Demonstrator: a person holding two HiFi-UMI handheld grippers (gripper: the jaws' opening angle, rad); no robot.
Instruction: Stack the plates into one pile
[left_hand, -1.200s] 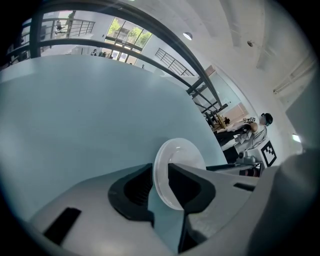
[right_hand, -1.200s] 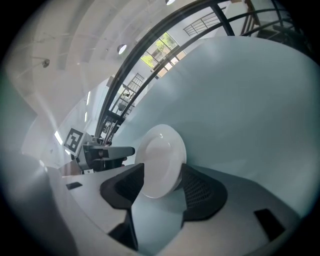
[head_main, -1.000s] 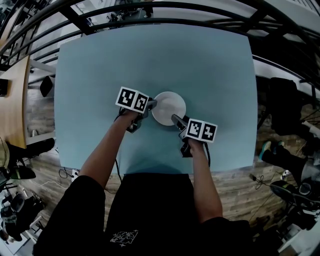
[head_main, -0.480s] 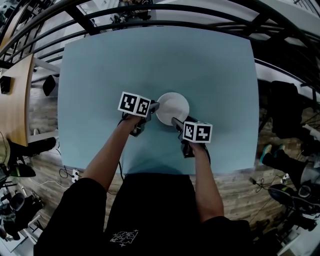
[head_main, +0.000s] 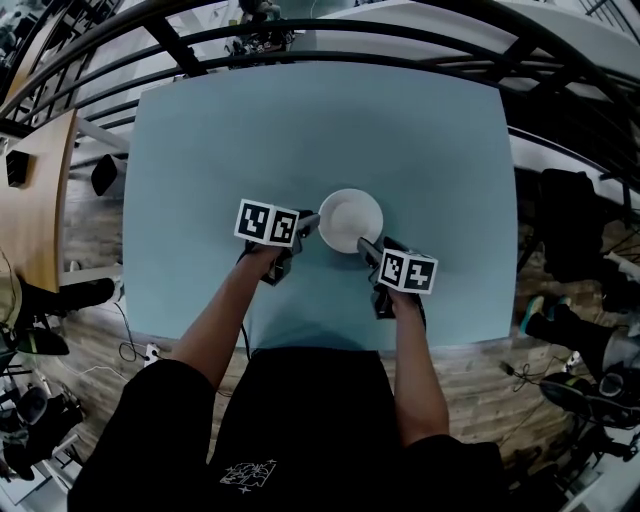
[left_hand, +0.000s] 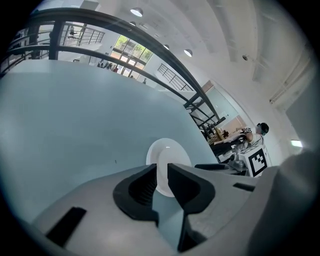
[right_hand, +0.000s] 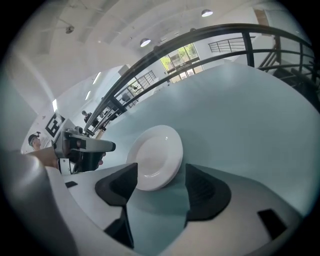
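Observation:
A white plate sits on the light blue table, near its middle. I cannot tell whether another plate lies under it. My left gripper is at the plate's left rim. In the left gripper view the plate has its near rim pinched in the narrow gap of the left gripper, whose jaws have just closed a little. My right gripper is at the front right rim and has just been opening. In the right gripper view the plate lies just past the wide-open right gripper, untouched by its pads.
The table's front edge runs close to the person's body. A dark railing curves behind the far edge. A wooden desk stands to the left, and cluttered floor lies to the right. Bare tabletop surrounds the plate.
The right gripper's jaws have spread wider and drawn back slightly from the plate's rim, and its marker cube has rolled. The left gripper stays on the left rim.

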